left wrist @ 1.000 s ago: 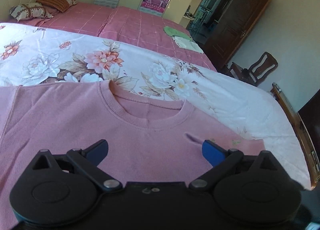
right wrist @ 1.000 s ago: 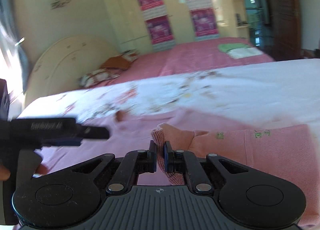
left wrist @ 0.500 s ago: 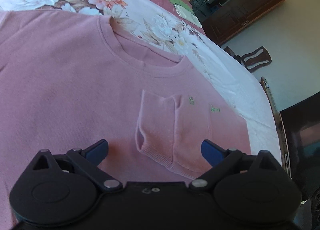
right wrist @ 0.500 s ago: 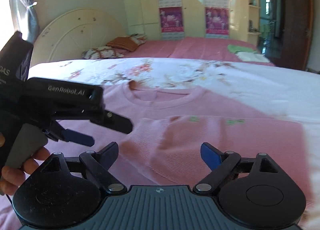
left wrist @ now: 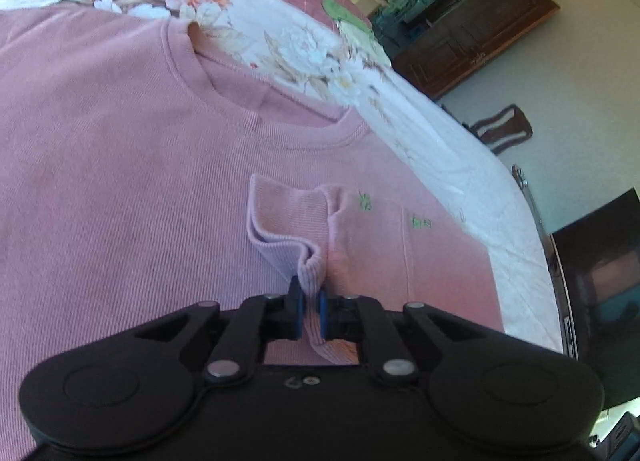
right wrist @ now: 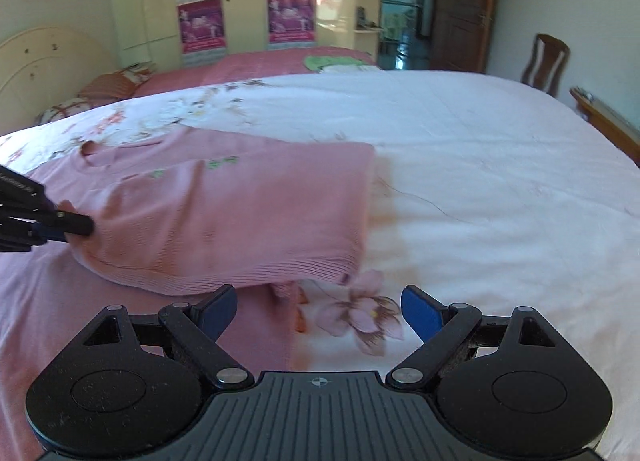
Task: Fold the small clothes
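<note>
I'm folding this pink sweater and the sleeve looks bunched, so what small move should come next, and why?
Probably draw the left gripper gently across the pink sweater to flatten the sleeve cuff: its jaws are shut on the ribbed cuff, which sits buckled on the chest, while the right gripper is open.

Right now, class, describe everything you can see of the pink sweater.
The sweater is pink ribbed knit with a round neck and small green marks on its sleeve. It lies on the floral sheet, one sleeve folded over its body. The left hand-held gripper is shut on the ribbed cuff; the right hand-held gripper is open beside the hem.
</note>
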A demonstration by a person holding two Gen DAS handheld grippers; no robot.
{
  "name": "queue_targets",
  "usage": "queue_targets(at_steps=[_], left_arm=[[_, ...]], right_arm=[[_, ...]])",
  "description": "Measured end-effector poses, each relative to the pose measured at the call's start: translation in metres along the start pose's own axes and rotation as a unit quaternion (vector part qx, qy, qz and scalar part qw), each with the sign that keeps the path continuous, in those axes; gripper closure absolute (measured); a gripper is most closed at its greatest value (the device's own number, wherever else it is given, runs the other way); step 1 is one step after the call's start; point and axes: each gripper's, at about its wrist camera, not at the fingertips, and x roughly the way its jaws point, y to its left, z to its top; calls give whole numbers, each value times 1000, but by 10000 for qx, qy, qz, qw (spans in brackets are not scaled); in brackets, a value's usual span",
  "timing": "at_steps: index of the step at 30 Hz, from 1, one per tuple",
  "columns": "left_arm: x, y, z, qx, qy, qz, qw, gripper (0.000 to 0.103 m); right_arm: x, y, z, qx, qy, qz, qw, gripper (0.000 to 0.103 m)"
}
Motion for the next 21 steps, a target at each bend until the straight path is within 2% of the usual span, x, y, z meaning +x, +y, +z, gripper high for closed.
queue_targets(at_steps=[4, 6, 7, 8, 10, 16, 17, 19, 21], left_arm=[[-34, -7, 12, 63, -660, -238, 9975, 97], [-49, -8, 21, 114, -930, -236, 9953, 97], [-56, -8, 24, 126, -1051, -217, 9941, 97], [-61, -6, 27, 131, -1151, -193, 9931, 97], [-69, 0, 30, 121, -1312, -57, 9913, 97], [-77, 34, 22, -69, -1291, 406, 9908, 97], [-78, 40, 18, -68, -1285, 509, 9904, 97], [-76, 53, 13, -131, -1223, 691, 9900, 97], [-70, 65, 8, -190, -1089, 824, 9904, 97]], right_arm=[[3, -9, -1, 237, 65, 106, 9996, 15], [7, -9, 5, 272, 7, 138, 9995, 15], [9, -7, 6, 259, -19, 148, 9996, 21], [12, -6, 8, 250, 6, 187, 9995, 43], [21, -4, 13, 293, 114, 262, 9992, 66], [26, 12, 18, 47, 70, 299, 9995, 67], [26, 14, 17, -42, 69, 226, 9997, 73], [25, 8, 13, 86, 59, 98, 9999, 95], [26, -4, 10, 412, 82, 92, 9991, 95]])
